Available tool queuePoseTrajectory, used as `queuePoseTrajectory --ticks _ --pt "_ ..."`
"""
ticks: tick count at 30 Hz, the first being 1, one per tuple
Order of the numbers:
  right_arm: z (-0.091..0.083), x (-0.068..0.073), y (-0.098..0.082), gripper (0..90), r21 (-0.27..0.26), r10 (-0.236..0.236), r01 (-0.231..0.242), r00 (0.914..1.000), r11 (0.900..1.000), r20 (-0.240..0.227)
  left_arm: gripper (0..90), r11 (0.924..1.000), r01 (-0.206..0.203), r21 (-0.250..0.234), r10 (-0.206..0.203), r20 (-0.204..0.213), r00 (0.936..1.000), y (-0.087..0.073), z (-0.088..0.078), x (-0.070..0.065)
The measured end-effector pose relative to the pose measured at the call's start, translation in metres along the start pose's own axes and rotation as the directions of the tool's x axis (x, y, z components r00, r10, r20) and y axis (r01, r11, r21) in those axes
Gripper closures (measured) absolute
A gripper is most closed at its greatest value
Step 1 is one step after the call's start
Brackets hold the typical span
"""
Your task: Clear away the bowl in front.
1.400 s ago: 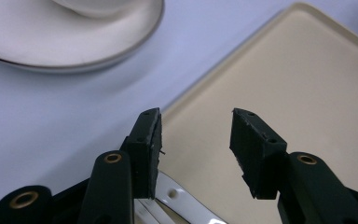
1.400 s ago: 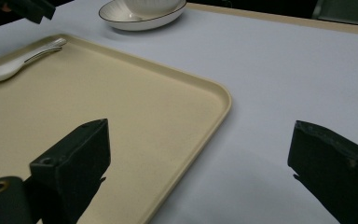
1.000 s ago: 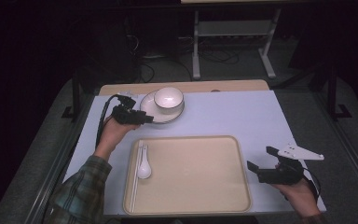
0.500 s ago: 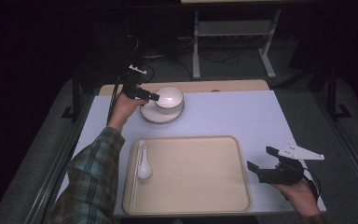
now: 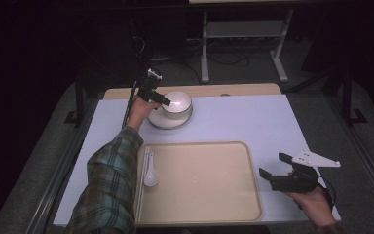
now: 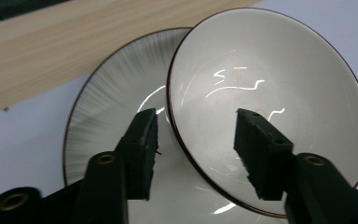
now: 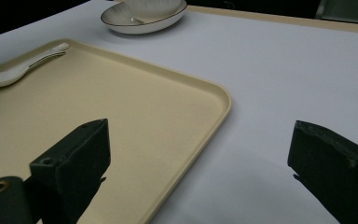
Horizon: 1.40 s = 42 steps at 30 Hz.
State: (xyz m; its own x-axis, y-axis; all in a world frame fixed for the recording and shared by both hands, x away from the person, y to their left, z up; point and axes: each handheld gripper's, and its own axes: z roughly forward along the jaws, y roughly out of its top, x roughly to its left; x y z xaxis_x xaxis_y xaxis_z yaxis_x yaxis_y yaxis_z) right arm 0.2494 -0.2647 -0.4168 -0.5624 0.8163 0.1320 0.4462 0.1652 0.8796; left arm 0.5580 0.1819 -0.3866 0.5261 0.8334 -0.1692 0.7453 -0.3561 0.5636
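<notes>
A white bowl (image 5: 179, 101) with a dark rim sits in a ribbed white plate (image 5: 168, 122) at the far left of the table. My left gripper (image 5: 164, 101) reaches it from the left. In the left gripper view the bowl (image 6: 279, 74) tilts on the plate (image 6: 116, 88), and my left gripper (image 6: 198, 140) straddles its near rim, one jaw outside and one inside. The jaws have just been closing, and a gap still shows on both sides of the rim. My right gripper (image 5: 272, 165) hovers open and holds nothing at the table's front right, beside the tray (image 5: 253, 170).
The beige tray (image 7: 121, 93) lies at the front middle with a white spoon (image 5: 149, 170) along its left side. A wooden strip (image 6: 74, 37) runs along the table's far edge behind the plate. Bare white tabletop (image 5: 253, 122) spreads to the right of the bowl.
The left hand moved from the plate's left side toward the far right and brought its jaws over the bowl's rim. The right hand stayed put.
</notes>
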Motion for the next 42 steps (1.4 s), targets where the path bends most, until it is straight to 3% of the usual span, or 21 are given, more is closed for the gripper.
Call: queuePoseTrajectory --ticks 12,24,26,33,39,42 --pt "-0.001 0.000 0.000 5.4 -0.002 0.001 -0.001 1.0000 1.000 0.004 60.7 0.9985 0.054 0.011 -0.054 -0.043 0.9976 -0.001 0.014 -0.001" --pt "-0.001 -0.001 0.000 5.9 -0.003 0.003 -0.003 0.9999 1.000 0.011 78.3 0.9962 0.085 0.020 -0.083 -0.076 0.9936 -0.002 0.019 0.000" --pt "-0.001 -0.001 0.000 5.9 -0.004 0.004 -0.004 0.9999 1.000 0.009 82.3 0.9947 0.103 0.010 -0.102 -0.051 0.9935 -0.002 0.019 0.003" --pt "-0.002 -0.001 0.000 5.9 -0.005 0.005 -0.005 0.9999 1.000 0.011 83.0 0.9933 0.115 0.012 -0.115 -0.044 0.9924 -0.003 0.016 0.003" --pt "-0.002 -0.002 0.000 5.9 -0.004 0.005 -0.005 0.9999 1.000 0.011 82.9 0.9957 0.092 0.009 -0.092 -0.046 0.9947 -0.002 0.010 0.001" --pt "-0.002 -0.001 0.000 5.9 -0.005 0.005 -0.005 0.9999 1.000 0.013 83.1 0.9955 0.095 0.006 -0.095 -0.024 0.9952 -0.002 0.007 0.001"
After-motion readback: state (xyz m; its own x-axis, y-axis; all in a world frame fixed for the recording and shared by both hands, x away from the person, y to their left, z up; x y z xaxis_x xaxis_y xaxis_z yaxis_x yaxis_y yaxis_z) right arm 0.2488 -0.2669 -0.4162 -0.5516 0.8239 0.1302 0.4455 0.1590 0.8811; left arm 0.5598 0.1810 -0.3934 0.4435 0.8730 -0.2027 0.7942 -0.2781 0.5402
